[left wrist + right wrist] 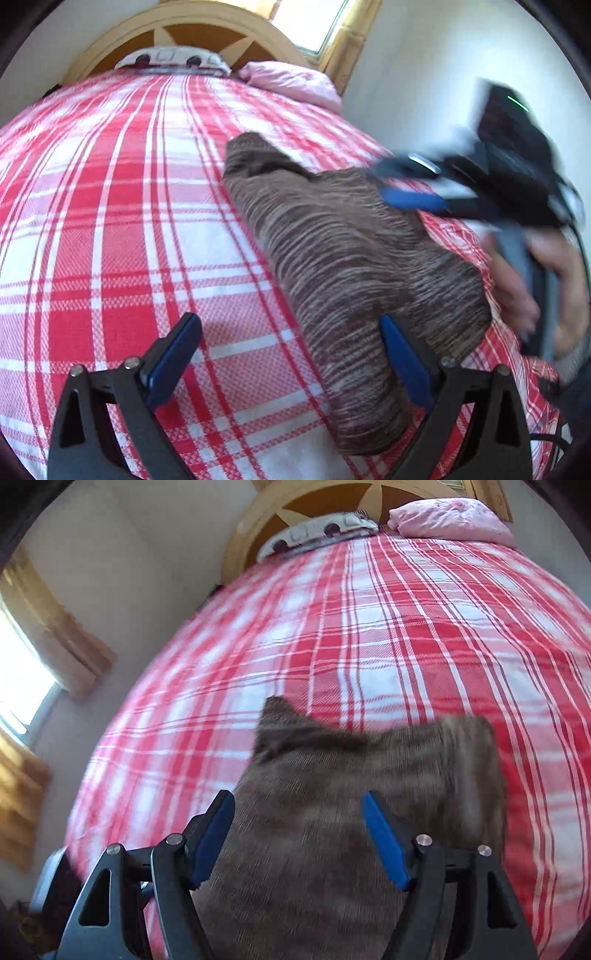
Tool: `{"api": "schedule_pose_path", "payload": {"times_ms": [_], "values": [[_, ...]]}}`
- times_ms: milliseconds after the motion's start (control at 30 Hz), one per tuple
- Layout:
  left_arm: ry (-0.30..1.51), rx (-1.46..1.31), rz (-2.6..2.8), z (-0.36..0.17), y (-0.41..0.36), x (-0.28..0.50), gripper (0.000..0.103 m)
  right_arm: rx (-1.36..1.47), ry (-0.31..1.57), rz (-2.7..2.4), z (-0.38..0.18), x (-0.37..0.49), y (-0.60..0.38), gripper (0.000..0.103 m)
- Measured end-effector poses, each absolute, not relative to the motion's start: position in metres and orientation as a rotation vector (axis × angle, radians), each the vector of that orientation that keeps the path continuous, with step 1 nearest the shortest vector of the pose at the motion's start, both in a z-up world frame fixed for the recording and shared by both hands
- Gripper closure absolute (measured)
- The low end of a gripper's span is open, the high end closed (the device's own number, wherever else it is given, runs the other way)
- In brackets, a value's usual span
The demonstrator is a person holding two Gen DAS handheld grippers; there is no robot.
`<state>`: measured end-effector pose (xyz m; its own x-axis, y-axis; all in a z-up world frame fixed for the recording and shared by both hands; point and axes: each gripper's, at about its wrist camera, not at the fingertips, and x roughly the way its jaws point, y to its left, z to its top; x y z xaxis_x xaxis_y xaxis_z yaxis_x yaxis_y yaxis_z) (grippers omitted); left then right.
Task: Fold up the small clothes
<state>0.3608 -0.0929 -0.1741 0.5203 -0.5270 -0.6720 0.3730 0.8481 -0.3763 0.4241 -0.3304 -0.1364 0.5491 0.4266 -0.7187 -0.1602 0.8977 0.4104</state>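
Observation:
A brown striped knit garment (351, 258) lies folded on the red and white plaid bedspread (110, 221), running from mid-bed toward the near right edge. My left gripper (290, 325) is open wide; its right finger hangs over the garment's near end and its left finger over bare bedspread. My right gripper (388, 182) shows blurred at the garment's far right side, held by a person's hand (517, 288). In the right wrist view the right gripper (297, 801) stands open above the garment (332, 830), with nothing pinched between its pads.
At the head of the bed are a pink pillow (295, 83), a grey and white patterned pillow (170, 59) and a curved wooden headboard (177, 22). A bright window (18, 672) with tan curtains is on the left wall.

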Motion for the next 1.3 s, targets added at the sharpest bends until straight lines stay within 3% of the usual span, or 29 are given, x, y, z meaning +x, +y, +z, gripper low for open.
{"api": "schedule_pose_path", "payload": {"times_ms": [267, 600, 800, 1000, 1300], "values": [[0.881, -0.133, -0.532, -0.175, -0.104, 0.363, 0.000, 0.263, 1.001, 0.112, -0.184, 0.385, -0.382, 0.030], [0.881, -0.126, -0.523, -0.177, -0.103, 0.359, 0.000, 0.306, 0.772, 0.308, -0.119, 0.396, -0.360, 0.030], [0.878, -0.137, -0.527, -0.177, -0.102, 0.360, 0.000, 0.242, 1.024, 0.213, -0.175, 0.442, -0.350, 0.031], [0.887, -0.088, -0.500, -0.178, -0.107, 0.360, 0.000, 0.200, 0.930, 0.252, -0.173, 0.426, -0.351, 0.031], [0.927, 0.003, -0.458, -0.177, -0.121, 0.363, 0.000, 0.383, 0.821, 0.154, -0.157, 0.399, -0.412, 0.030]]}}
